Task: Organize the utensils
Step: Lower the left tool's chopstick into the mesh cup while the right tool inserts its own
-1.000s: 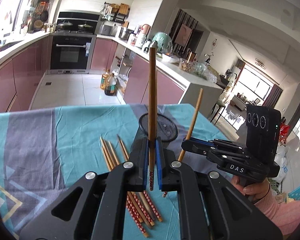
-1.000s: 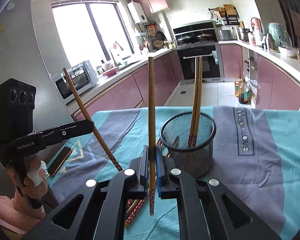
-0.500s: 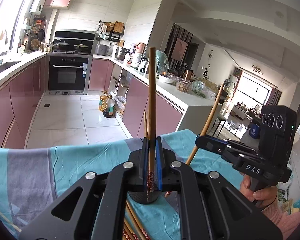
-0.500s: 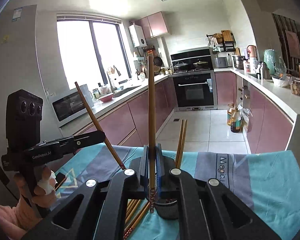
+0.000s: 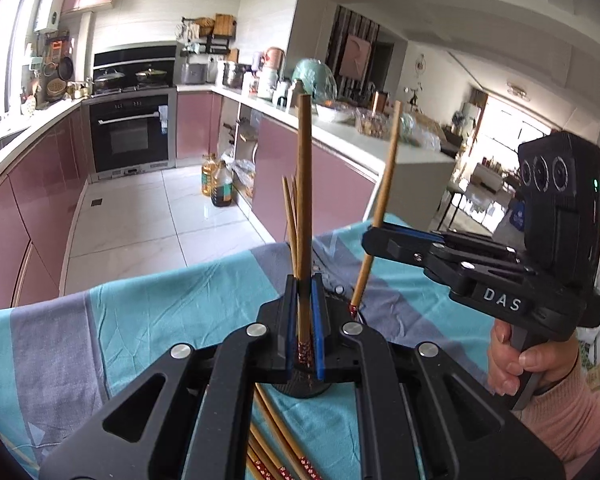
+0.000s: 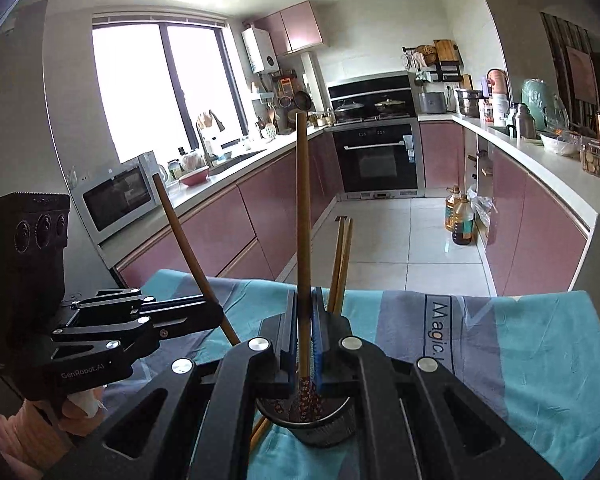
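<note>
**Two chopsticks clamped above the mesh cup**

The left gripper (image 5: 304, 332) is clenched on a brown chopstick (image 5: 303, 208), held upright between its blue-lined fingers (image 5: 289, 320), with the red patterned tip showing just below the pads. Right under that tip sits the black mesh cup (image 6: 312, 426), mostly hidden by the gripper body in the left wrist view. Two more chopsticks (image 5: 291, 228) already stand in the cup, rising just behind the held one.

The right gripper (image 6: 305, 344) is likewise clamped on a second chopstick (image 6: 302, 240), upright, its patterned end reaching down to the cup's open rim. In the left wrist view this gripper comes in from the right of the cup, and its chopstick (image 5: 380, 216) leans slightly, tip down beside the cup.

Loose chopsticks (image 5: 278, 452) lie on the turquoise and grey tablecloth (image 5: 172, 308) on the near side of the cup.

Readable writing: "DAS" in white on the right gripper's body (image 5: 502, 304), "GenRobot.AI" on the left gripper's body (image 6: 85, 372), and "Magic." printed in dark letters on the tablecloth to the right of the cup (image 6: 440, 332).
</note>
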### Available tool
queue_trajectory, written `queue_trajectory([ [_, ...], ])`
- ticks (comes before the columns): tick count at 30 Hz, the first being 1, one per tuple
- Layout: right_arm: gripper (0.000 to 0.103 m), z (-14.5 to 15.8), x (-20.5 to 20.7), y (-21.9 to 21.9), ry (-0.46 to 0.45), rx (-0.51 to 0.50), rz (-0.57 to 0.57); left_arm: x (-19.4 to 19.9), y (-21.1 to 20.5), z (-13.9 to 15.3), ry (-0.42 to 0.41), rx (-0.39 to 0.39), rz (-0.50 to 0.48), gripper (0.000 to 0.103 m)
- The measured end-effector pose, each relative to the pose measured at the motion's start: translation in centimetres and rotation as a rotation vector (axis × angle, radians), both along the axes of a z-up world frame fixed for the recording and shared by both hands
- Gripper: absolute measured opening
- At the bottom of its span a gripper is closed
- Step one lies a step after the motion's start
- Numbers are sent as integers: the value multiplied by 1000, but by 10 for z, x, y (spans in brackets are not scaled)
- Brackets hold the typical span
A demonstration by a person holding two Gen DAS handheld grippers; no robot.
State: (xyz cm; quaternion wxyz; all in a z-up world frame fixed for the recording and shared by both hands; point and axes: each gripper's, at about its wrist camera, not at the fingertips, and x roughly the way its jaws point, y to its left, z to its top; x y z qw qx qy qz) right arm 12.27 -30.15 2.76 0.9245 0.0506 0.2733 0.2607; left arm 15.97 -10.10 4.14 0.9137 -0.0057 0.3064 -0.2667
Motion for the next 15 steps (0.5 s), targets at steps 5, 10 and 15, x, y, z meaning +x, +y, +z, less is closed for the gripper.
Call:
queue_trajectory([
  [5,6,-18,11,4,83,-26,8,11,-7,-21,53,47,-26,8],
  [10,6,-29,19,8,127,-34,4,25,-9,-34,96,61,-31,8],
  [15,6,-35,25,10,150,-36,-9,37,-7,-39,107,65,-17,8],
])
